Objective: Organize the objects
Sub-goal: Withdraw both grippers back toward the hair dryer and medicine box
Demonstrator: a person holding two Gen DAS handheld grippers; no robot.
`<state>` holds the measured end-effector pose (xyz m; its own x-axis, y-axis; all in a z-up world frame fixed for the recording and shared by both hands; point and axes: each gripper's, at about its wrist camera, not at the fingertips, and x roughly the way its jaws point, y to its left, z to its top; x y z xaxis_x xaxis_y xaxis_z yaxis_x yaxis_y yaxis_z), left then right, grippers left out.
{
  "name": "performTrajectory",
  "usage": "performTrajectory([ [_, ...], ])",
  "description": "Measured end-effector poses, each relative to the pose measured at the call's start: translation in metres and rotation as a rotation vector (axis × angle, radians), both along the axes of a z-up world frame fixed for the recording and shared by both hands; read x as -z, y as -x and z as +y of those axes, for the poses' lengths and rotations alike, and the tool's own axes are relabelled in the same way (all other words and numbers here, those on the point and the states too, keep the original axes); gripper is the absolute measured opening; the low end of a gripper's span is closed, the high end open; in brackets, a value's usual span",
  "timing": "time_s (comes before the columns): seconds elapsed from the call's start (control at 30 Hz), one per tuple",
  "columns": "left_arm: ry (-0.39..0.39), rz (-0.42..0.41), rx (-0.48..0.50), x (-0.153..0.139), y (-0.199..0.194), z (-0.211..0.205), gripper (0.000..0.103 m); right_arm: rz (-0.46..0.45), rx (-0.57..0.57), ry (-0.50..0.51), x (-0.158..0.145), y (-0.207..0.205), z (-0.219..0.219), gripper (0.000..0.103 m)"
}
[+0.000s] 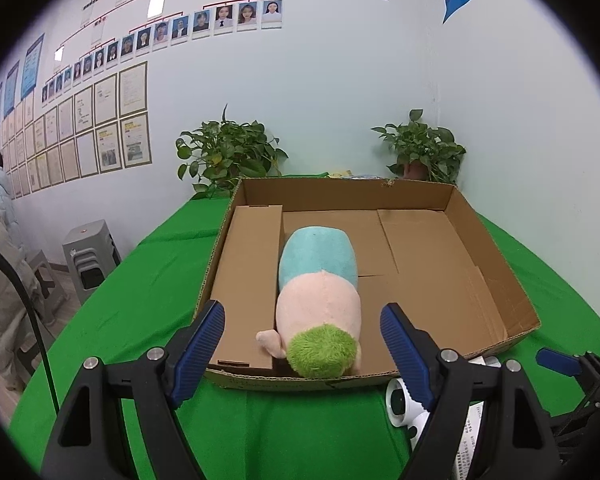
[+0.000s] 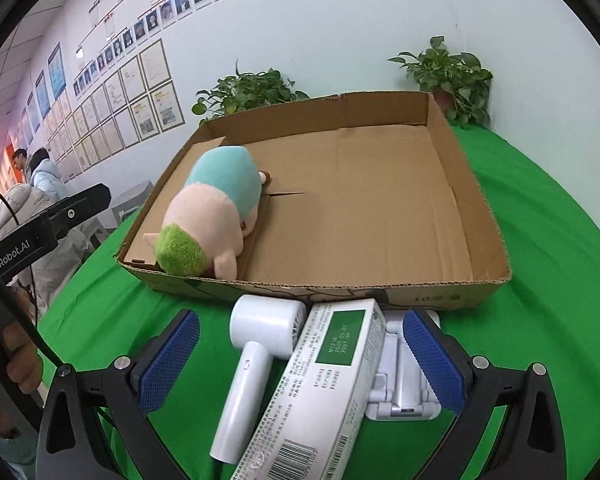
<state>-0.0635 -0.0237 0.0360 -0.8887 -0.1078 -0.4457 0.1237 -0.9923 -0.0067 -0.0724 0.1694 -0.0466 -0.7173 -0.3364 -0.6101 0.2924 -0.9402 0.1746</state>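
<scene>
Green cloth [image 2: 540, 240] over the whole table, draped off the edges. Shallow cardboard box [image 2: 440, 280] on top of that, open, near wall facing both cameras. Plush doll [image 2: 216, 208] lying inside along the left side, green hair jammed against the near wall, teal end pointing away; face turned down, so can't really make it out. Long white carton [image 2: 324, 380] with a green label just outside the box, leaning across a white handheld fan [image 2: 260, 340] and a white folding stand [image 2: 400, 396], stand mostly covered. Carton's lower end cut off by the frame, print too small to read. Right gripper [image 2: 300, 364] spread wide around that pile, blue pads touching nothing. Left gripper [image 1: 304, 344] also wide open, hovering in front of the box, empty. Fan [image 1: 400, 400] only half visible there behind the right-hand finger.
</scene>
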Motion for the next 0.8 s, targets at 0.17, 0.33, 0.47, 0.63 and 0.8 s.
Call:
performTrajectory([
  [0.17, -0.023, -0.017, -0.003, 0.002, -0.002, 0.000, 0.080, -0.001, 0.002, -0.005, 0.001, -0.006, 0.001, 0.102],
  [0.33, -0.018, -0.030, 0.012, 0.006, -0.004, 0.003, 0.080, 0.010, -0.009, 0.052, -0.002, -0.013, 0.006, 0.102],
  [0.47, -0.038, -0.027, 0.026, 0.008, -0.006, 0.001, 0.080, 0.017, -0.029, 0.059, -0.001, -0.014, 0.004, 0.082],
  [0.63, -0.085, -0.032, 0.059, 0.012, -0.006, 0.000, 0.014, 0.005, -0.006, 0.012, 0.006, -0.012, -0.001, 0.033],
  [0.8, -0.144, -0.045, 0.086, 0.013, -0.008, -0.003, 0.008, 0.025, 0.006, 0.005, 0.005, -0.011, -0.002, 0.033],
])
